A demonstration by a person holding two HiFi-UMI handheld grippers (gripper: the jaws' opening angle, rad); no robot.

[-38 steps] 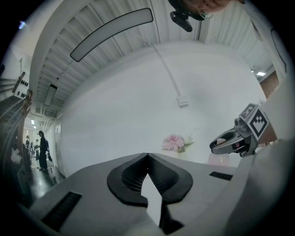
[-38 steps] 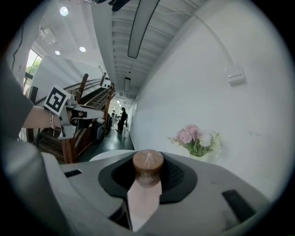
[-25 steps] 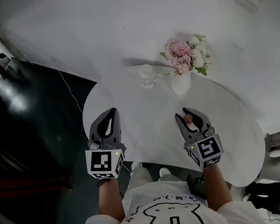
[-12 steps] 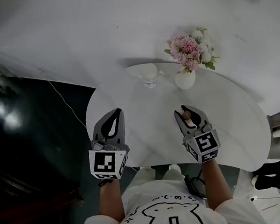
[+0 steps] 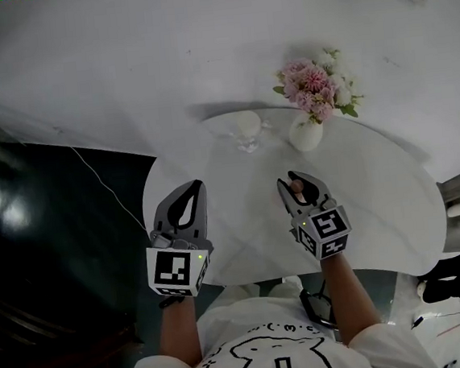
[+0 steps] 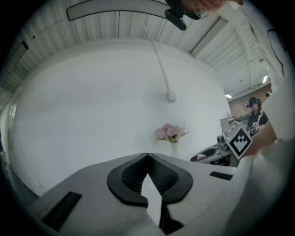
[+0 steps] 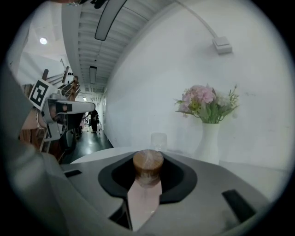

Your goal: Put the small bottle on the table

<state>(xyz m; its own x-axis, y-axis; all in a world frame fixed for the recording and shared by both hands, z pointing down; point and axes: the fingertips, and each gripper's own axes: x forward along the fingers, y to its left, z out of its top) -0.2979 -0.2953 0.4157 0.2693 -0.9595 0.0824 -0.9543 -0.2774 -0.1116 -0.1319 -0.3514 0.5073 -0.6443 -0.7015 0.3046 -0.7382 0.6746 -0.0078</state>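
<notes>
The small bottle (image 7: 148, 166) has a round wooden cap and stands upright between the jaws of my right gripper (image 7: 147, 157), which is shut on it. In the head view this gripper (image 5: 297, 184) holds the bottle (image 5: 297, 186) over the near middle of the white round table (image 5: 378, 205). I cannot tell whether the bottle touches the tabletop. My left gripper (image 5: 188, 189) hovers at the table's near left edge. Its jaws (image 6: 147, 156) meet at the tips with nothing between them.
A white vase (image 5: 306, 133) with pink and white flowers (image 5: 316, 90) stands at the back of the table, and a clear glass (image 5: 246, 127) stands to its left. Both show ahead in the right gripper view: the vase (image 7: 209, 143) and the glass (image 7: 158, 140). Dark floor (image 5: 49, 237) lies left of the table.
My right gripper, still holding the bottle, has drifted slightly left and forward over the table. The left gripper has hardly moved. The head view has shifted a little.
</notes>
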